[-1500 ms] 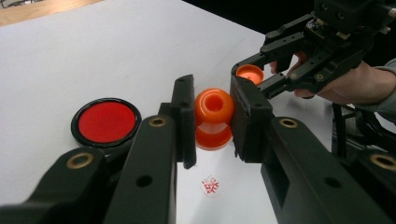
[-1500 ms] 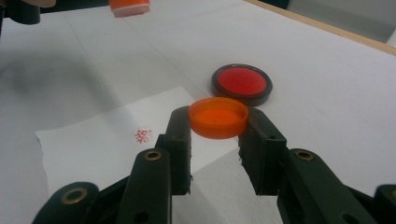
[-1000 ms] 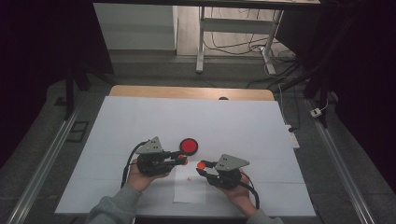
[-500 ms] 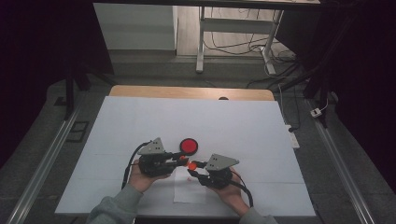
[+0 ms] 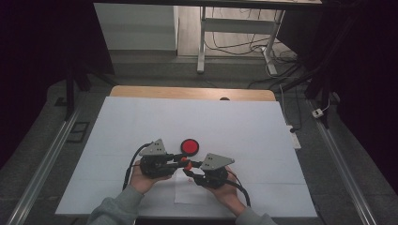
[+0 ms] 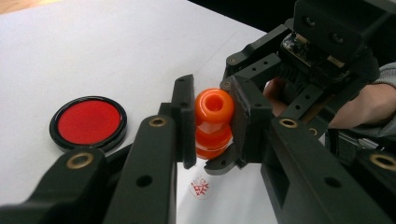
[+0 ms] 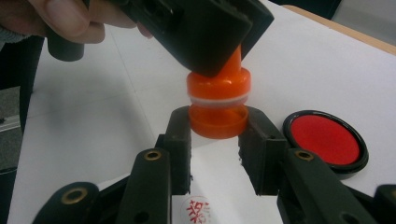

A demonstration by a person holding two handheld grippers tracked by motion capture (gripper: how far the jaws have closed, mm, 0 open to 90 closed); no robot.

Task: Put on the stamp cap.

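Left gripper (image 6: 212,123): jaws drawn in tight, pinching the upper part of the orange stamp (image 6: 213,122) by its waisted handle; pads flat against both sides. In the high view it (image 5: 180,161) points toward the right gripper.

Right gripper (image 7: 215,140): jaws closed onto the stamp's lower round section (image 7: 218,119), one pad on each side. In the high view it (image 5: 187,168) faces the left gripper, tips meeting at the stamp.

Orange stamp (image 5: 186,163): held between the two grippers, above the sheet, toward the near edge of the table and about midway between its left and right edges. Top end is hollow, seen from the left gripper view. A pale seam rings it between the upper and lower sections in the right gripper view; whether the sections are parted there, cannot tell.

Red ink pad (image 5: 190,146): round, black rim, lying flat on the white table cover (image 5: 244,131), just beyond the grippers toward the far edge. Apart from both grippers.

Paper slip (image 7: 219,177): white, under the grippers near the near edge, carrying one round red stamped mark (image 7: 198,210); the same mark (image 6: 201,187) shows below the stamp in the left gripper view.

Hands: left hand (image 5: 143,178) and right hand (image 5: 225,187) wrap the gripper bodies from the near edge, grey sleeves (image 5: 115,211) behind.
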